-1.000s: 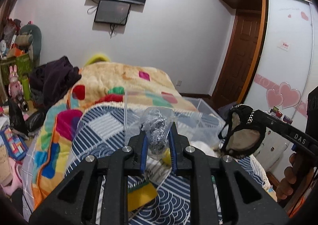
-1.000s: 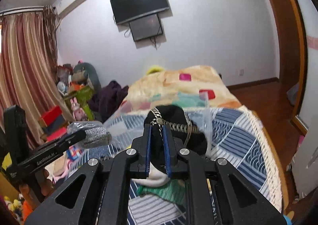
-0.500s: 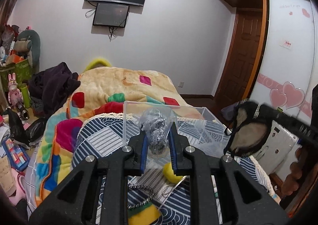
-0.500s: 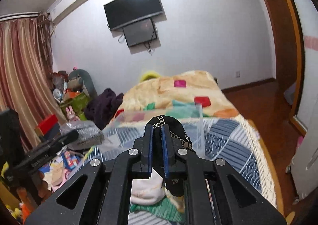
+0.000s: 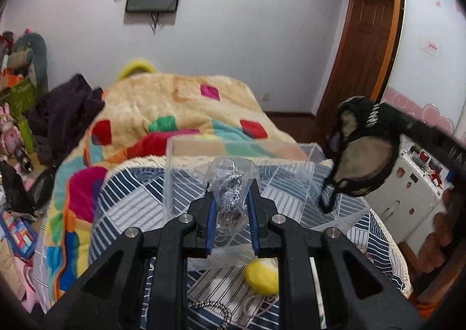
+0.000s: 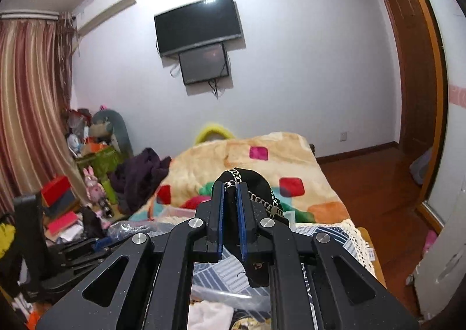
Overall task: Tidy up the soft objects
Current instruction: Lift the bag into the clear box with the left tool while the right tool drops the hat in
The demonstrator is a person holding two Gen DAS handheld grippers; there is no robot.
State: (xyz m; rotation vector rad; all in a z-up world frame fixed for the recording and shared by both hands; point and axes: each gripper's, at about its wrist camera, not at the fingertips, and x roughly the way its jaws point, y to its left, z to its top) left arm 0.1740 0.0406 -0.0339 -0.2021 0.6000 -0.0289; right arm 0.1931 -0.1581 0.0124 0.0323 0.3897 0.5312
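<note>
Left gripper (image 5: 231,207) grasps clear bag (image 5: 230,184) over bin (image 5: 174,167); right gripper (image 6: 230,213) clenched on black hat (image 6: 253,184), both above bed (image 5: 139,201).

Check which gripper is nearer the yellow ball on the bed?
Left. The left gripper, shut on a clear bag, hangs right above the yellow ball. The right gripper, shut on a black cap, is off to its right.

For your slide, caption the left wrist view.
Left gripper shut on a clear plastic bag of silvery fabric above the blue-striped bed quilt.
</note>
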